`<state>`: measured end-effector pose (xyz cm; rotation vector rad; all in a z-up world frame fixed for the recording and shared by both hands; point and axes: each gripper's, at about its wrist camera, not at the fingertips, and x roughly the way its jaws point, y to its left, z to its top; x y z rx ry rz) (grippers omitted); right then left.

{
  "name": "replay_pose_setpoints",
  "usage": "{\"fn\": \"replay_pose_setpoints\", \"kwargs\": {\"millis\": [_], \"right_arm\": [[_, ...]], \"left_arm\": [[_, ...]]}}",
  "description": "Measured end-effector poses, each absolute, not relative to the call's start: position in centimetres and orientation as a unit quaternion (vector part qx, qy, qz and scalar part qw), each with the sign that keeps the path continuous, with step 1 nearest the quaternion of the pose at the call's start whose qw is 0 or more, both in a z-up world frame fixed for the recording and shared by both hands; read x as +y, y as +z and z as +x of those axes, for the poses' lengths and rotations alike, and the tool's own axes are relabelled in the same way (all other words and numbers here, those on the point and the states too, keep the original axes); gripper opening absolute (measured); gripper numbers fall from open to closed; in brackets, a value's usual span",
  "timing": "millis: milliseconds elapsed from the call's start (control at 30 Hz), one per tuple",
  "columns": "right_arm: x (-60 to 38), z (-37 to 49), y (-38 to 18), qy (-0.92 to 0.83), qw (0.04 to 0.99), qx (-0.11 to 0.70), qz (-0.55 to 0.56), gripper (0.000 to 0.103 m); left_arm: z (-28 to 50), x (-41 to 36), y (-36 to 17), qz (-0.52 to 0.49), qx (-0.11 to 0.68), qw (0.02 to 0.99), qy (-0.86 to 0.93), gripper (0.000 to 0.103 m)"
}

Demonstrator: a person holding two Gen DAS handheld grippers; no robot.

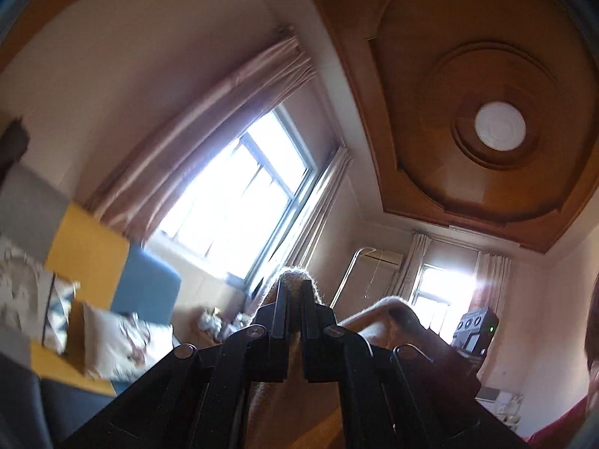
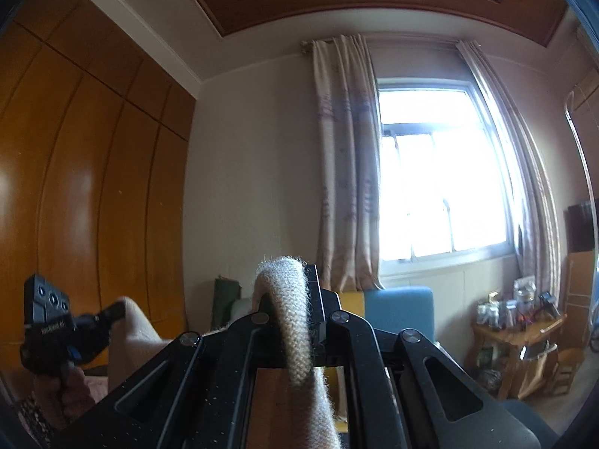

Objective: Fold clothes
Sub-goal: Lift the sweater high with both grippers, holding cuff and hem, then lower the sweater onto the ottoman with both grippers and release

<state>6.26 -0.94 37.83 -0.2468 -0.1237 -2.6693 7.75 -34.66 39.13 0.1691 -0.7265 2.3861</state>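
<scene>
A beige knitted garment (image 1: 295, 275) is held up in the air between both grippers. In the left wrist view my left gripper (image 1: 295, 295) is shut on its fuzzy edge, which sticks out above the black fingers. The cloth (image 1: 389, 310) runs on to the right, toward the other tool's camera body (image 1: 475, 329). In the right wrist view my right gripper (image 2: 299, 278) is shut on a thick ribbed hem of the garment (image 2: 295, 336), which drapes over the left finger and hides it. At far left a hand (image 2: 56, 393) holds the left gripper (image 2: 118, 308), pinching the cloth (image 2: 131, 333).
A sofa with yellow and blue cushions (image 1: 146, 284) and patterned pillows (image 1: 119, 340) lies lower left. Bright windows with curtains (image 2: 344, 172) stand ahead. A wooden wardrobe (image 2: 75, 172) fills the left. A cluttered wooden side table (image 2: 520, 333) stands at right.
</scene>
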Motion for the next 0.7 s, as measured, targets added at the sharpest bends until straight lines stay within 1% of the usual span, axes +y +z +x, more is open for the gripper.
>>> {"fn": "replay_pose_setpoints", "kwargs": {"millis": [200,300,533,600,700], "right_arm": [[-0.5,6.9,39.0,-0.960,0.250,-0.072,-0.100,0.004],[0.4,7.4,39.1,-0.954,0.263,-0.098,-0.102,0.004],[1.1,9.2,40.4,-0.947,0.277,-0.090,-0.134,0.004],[0.7,8.4,40.4,-0.948,0.278,-0.082,-0.131,0.004],[-0.2,5.4,39.0,-0.954,0.271,-0.082,-0.101,0.004]], "left_arm": [[11.5,-35.6,44.0,0.098,-0.235,0.303,0.918,0.003],[12.2,-34.3,44.5,0.107,-0.216,0.304,0.922,0.003],[16.5,-33.0,46.4,0.143,-0.180,0.283,0.931,0.003],[15.8,-32.9,46.2,0.141,-0.181,0.264,0.937,0.003],[11.4,-32.8,43.9,0.115,-0.194,0.242,0.944,0.003]]}}
